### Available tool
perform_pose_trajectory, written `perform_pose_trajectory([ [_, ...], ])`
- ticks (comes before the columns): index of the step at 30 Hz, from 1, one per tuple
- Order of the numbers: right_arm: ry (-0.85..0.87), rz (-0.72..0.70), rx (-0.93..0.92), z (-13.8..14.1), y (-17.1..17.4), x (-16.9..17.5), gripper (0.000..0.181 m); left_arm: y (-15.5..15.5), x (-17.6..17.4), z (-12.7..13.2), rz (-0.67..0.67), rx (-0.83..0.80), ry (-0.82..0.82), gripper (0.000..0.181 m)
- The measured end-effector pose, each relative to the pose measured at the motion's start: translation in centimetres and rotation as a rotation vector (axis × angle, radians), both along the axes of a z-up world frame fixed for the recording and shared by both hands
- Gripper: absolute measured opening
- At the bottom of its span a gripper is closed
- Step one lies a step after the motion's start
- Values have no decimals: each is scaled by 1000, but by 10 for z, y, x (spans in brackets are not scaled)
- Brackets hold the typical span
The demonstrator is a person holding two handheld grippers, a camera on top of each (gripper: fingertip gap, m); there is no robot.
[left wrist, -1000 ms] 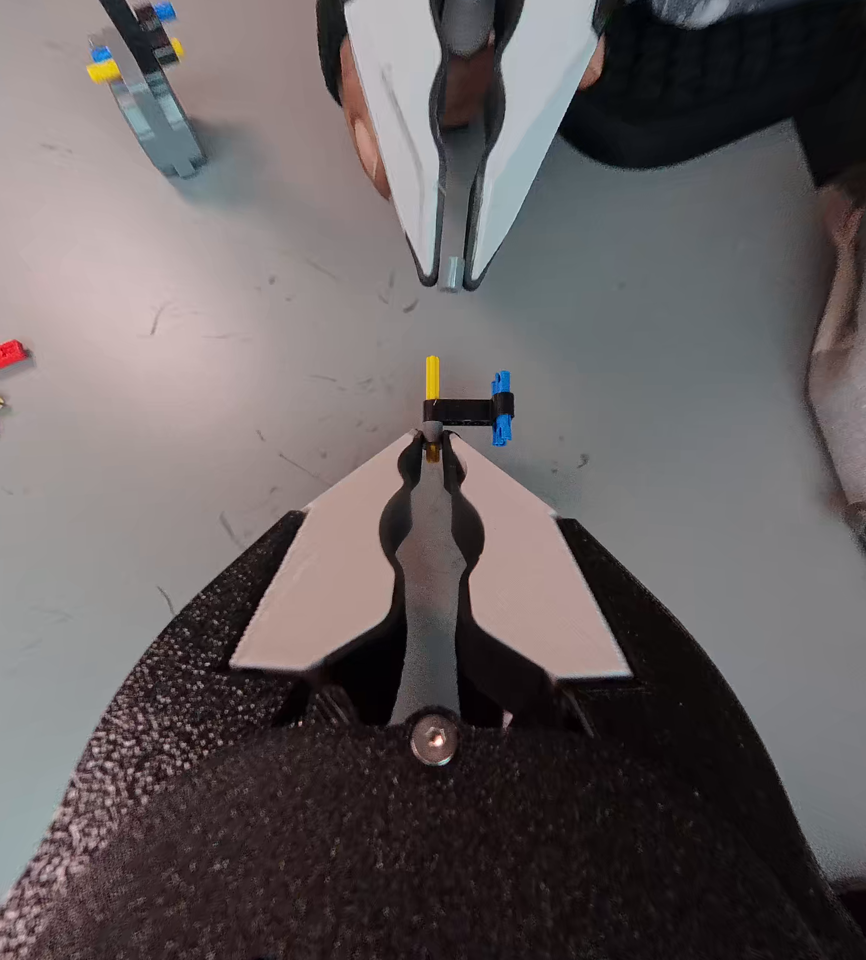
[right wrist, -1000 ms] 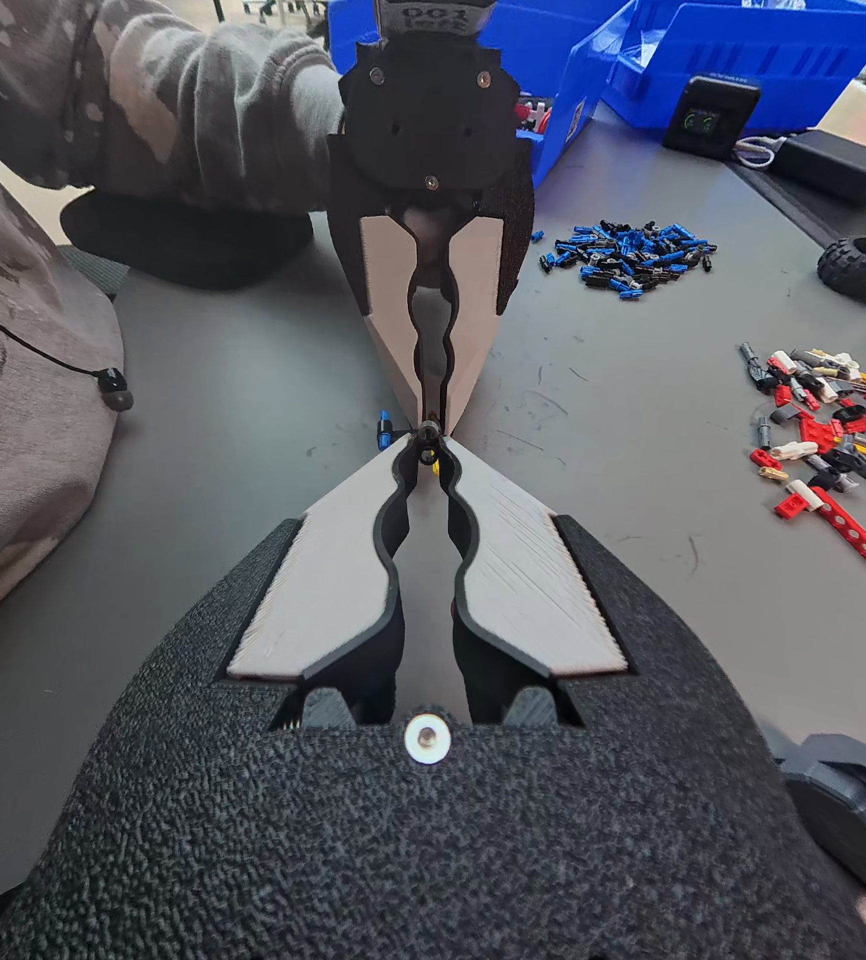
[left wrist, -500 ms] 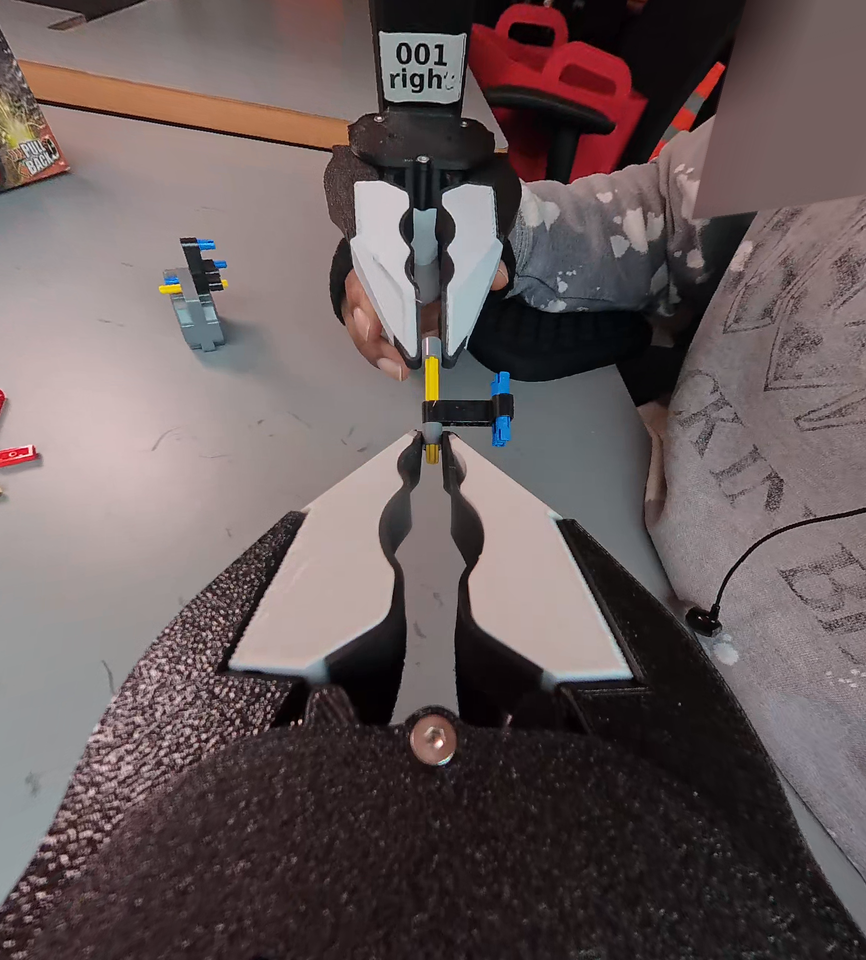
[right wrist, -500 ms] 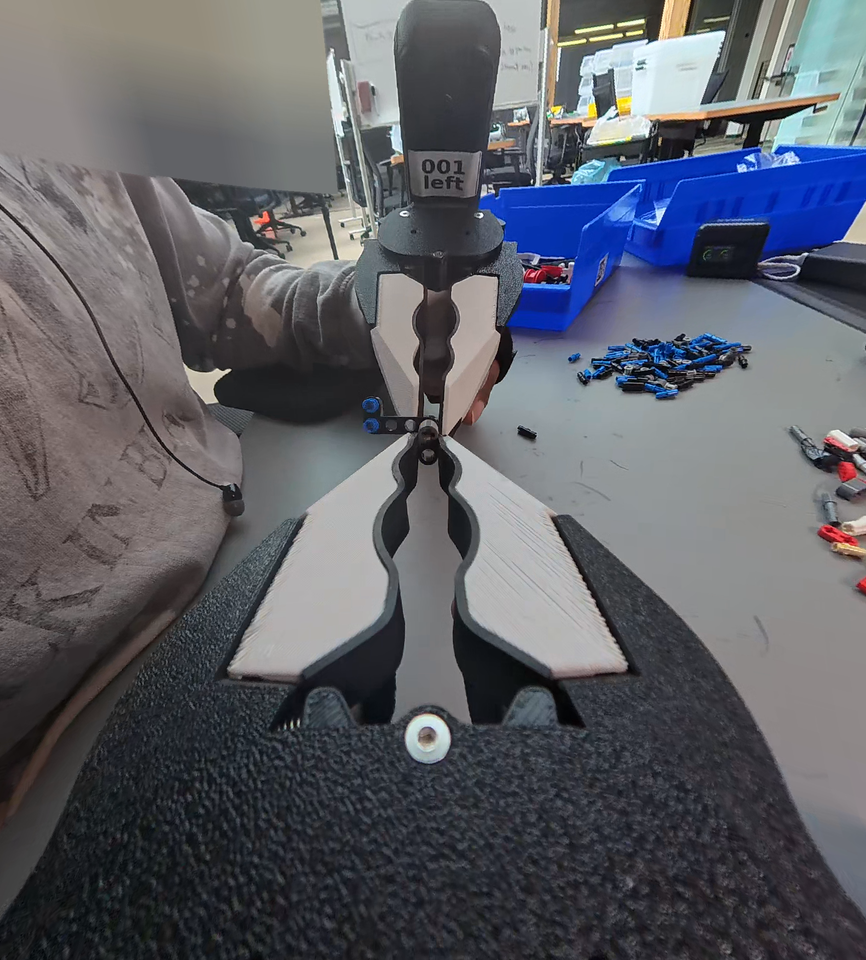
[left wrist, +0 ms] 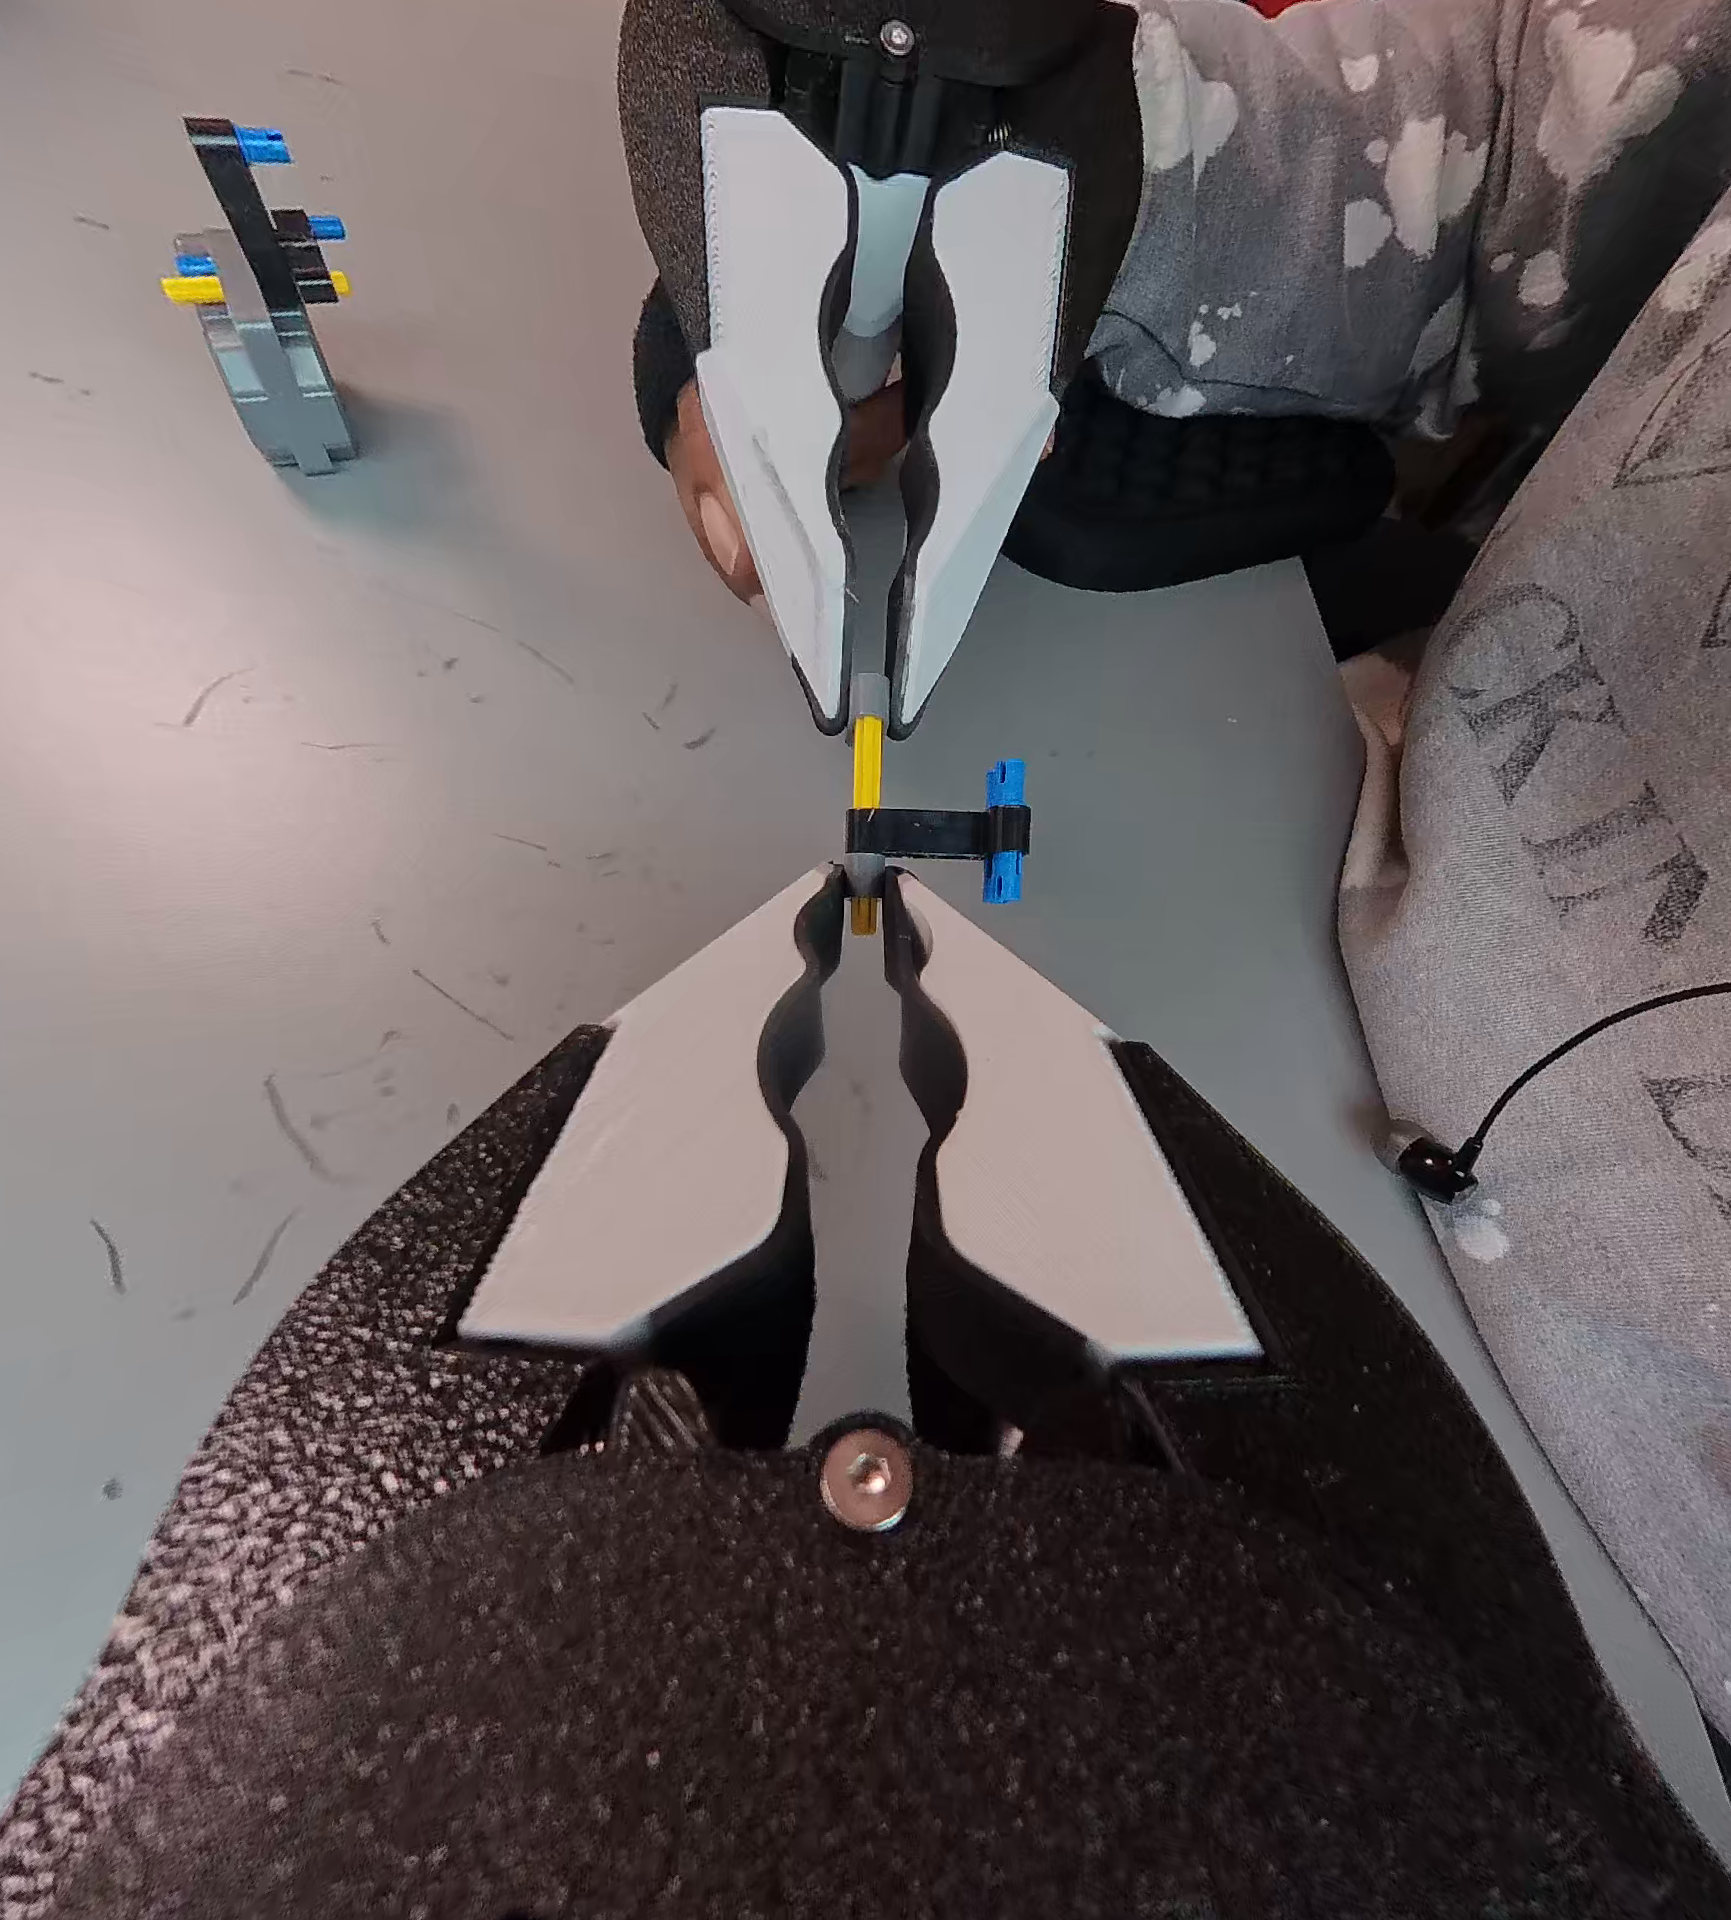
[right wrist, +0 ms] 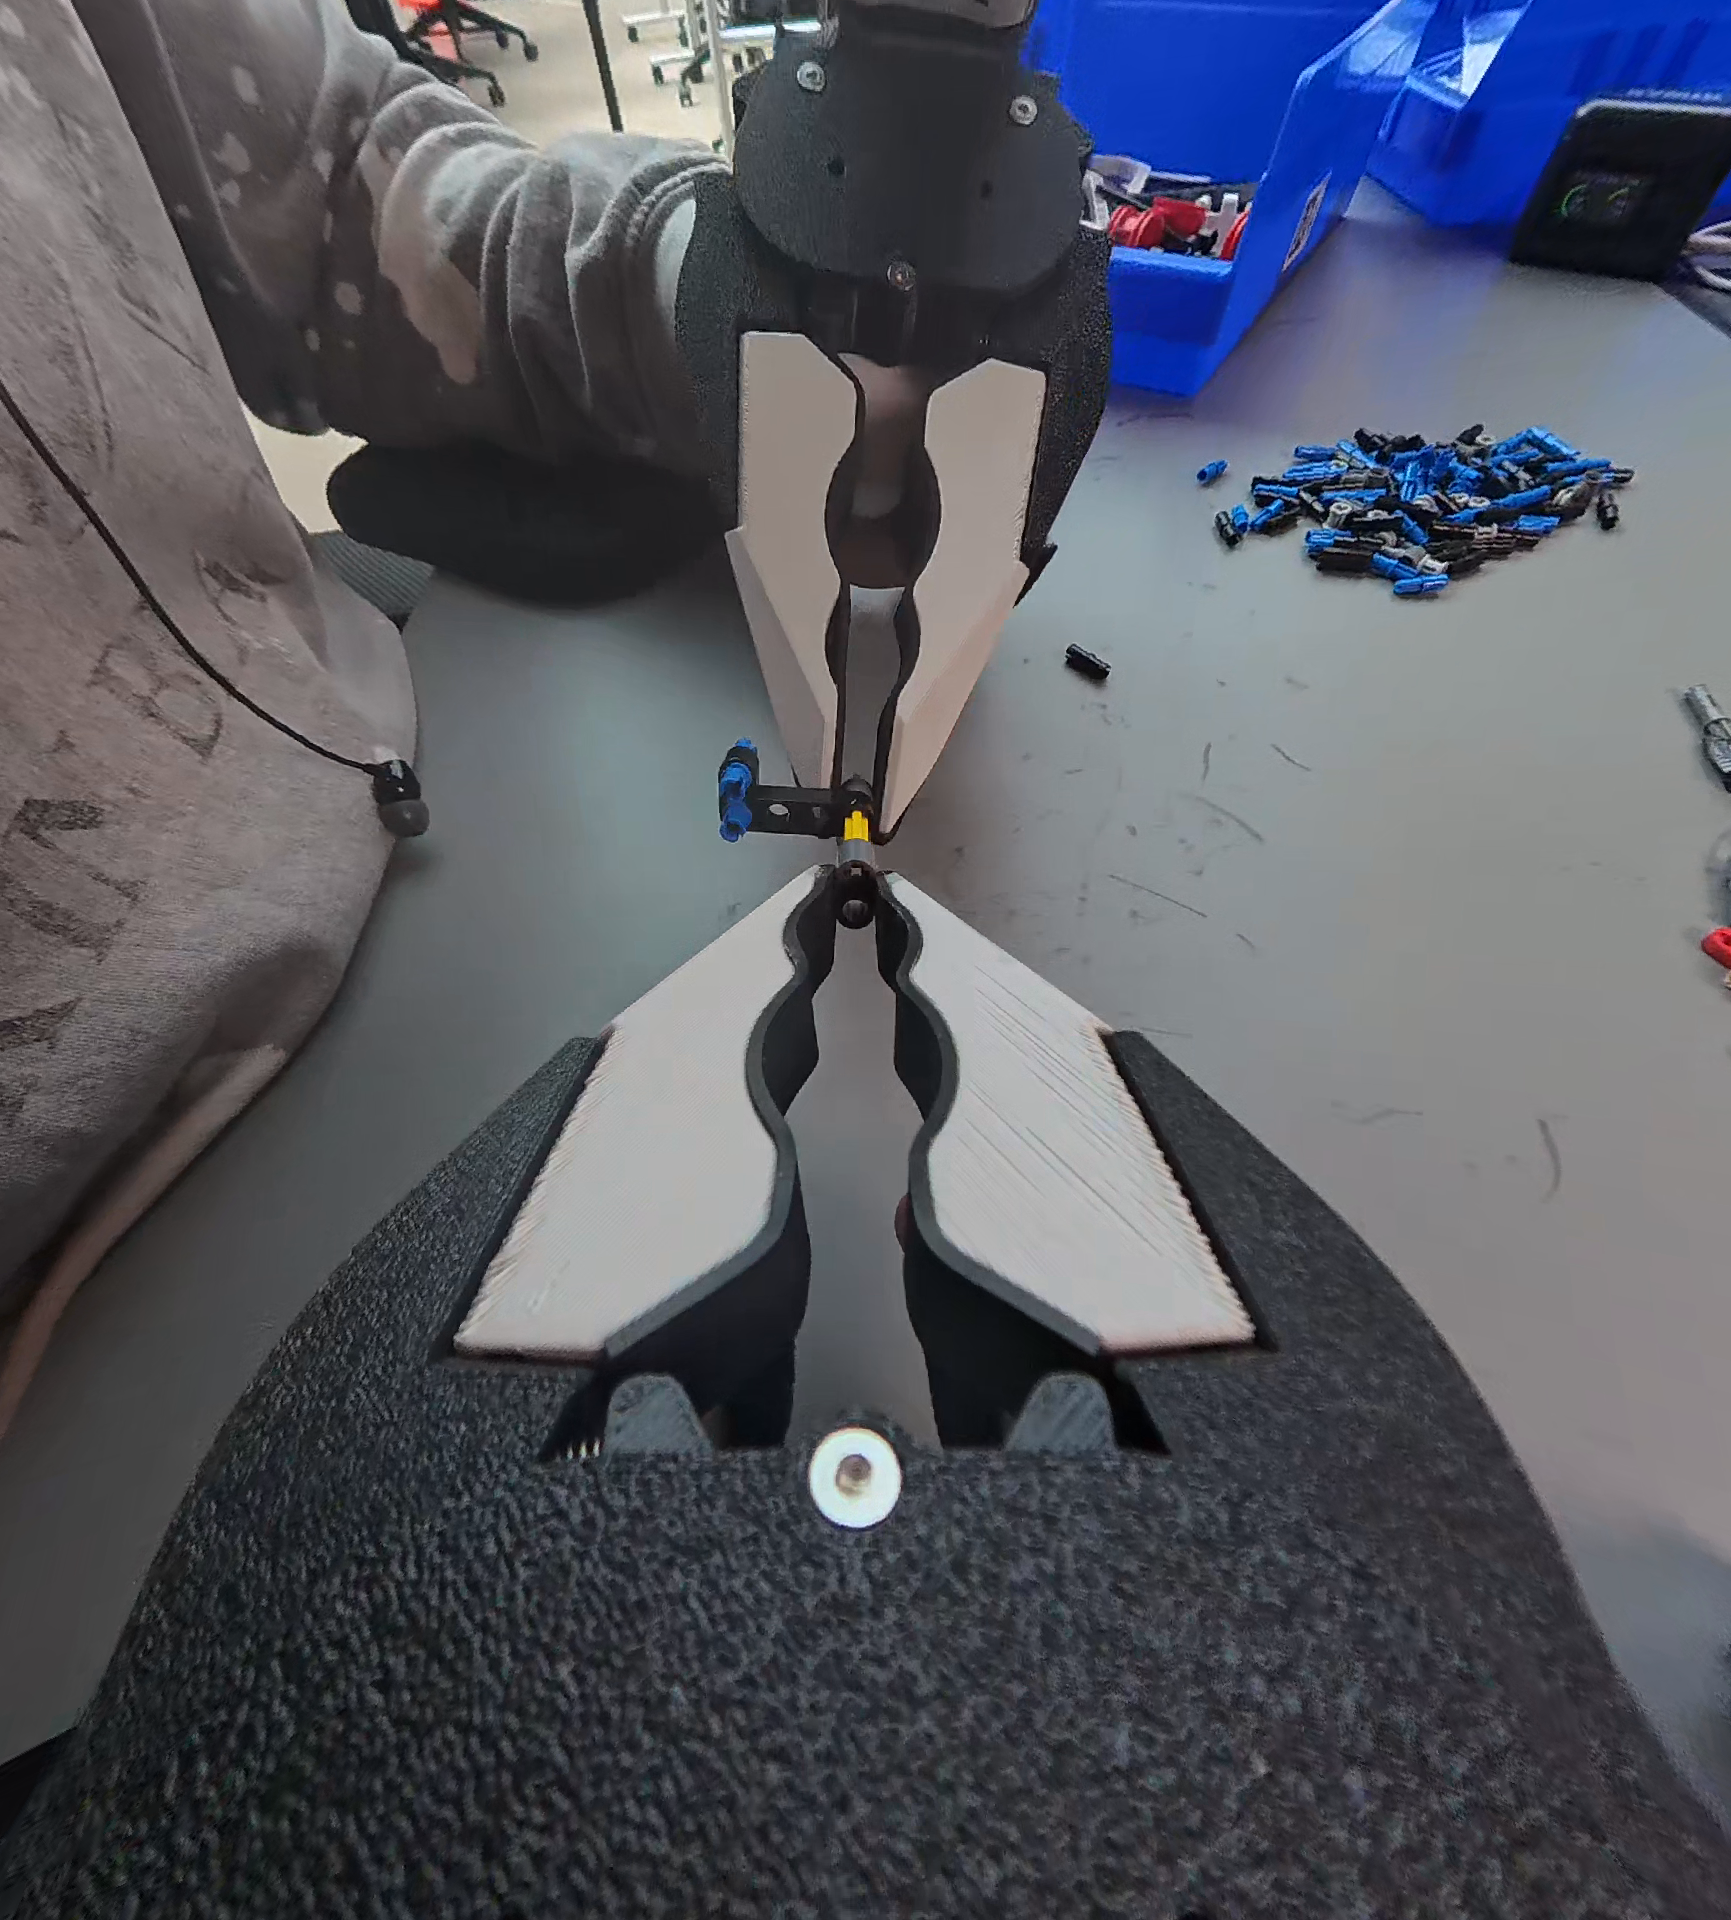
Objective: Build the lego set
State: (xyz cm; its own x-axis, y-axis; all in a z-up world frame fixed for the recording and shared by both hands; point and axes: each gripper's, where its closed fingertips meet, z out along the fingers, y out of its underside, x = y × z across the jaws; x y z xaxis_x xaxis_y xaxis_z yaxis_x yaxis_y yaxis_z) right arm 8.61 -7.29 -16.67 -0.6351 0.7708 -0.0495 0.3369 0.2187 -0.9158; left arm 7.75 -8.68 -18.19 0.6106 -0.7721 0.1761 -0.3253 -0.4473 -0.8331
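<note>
Left gripper (left wrist: 863, 883) is pinched tight on a grey sleeve at one end of the yellow rod (left wrist: 866, 774), w/ the black link (left wrist: 934, 831) & blue pin (left wrist: 1004, 831) riding on it, held up off the grey tabletop (left wrist: 321, 831) near its edge by the person, prob. to steady it. Right gripper (left wrist: 866, 717) faces it tip to tip, clamped on a 2nd grey sleeve (left wrist: 869, 691) at the rod's far end, likely to push it on. Part-built frame (left wrist: 258, 312) stands well apart toward the far left; loose pins (right wrist: 1422, 509) & blue bins (right wrist: 1360, 135) sit toward the far right.

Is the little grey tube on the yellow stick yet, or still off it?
On. In the left wrist view the grey tube, pinched by the right hand-held gripper, covers the yellow stick's far tip.
</note>
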Motion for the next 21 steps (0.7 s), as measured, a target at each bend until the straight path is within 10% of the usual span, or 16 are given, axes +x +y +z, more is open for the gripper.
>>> perform_pose_trajectory([
  [13, -72, 45, 103, -19, -15, -1, 7, -4, 13, 5, -30, 17, 71, 7],
  [21, -104, 5, 188, -31, -5, -3, 7, -9, -22, -40, 15, -117, 325, 7],
])
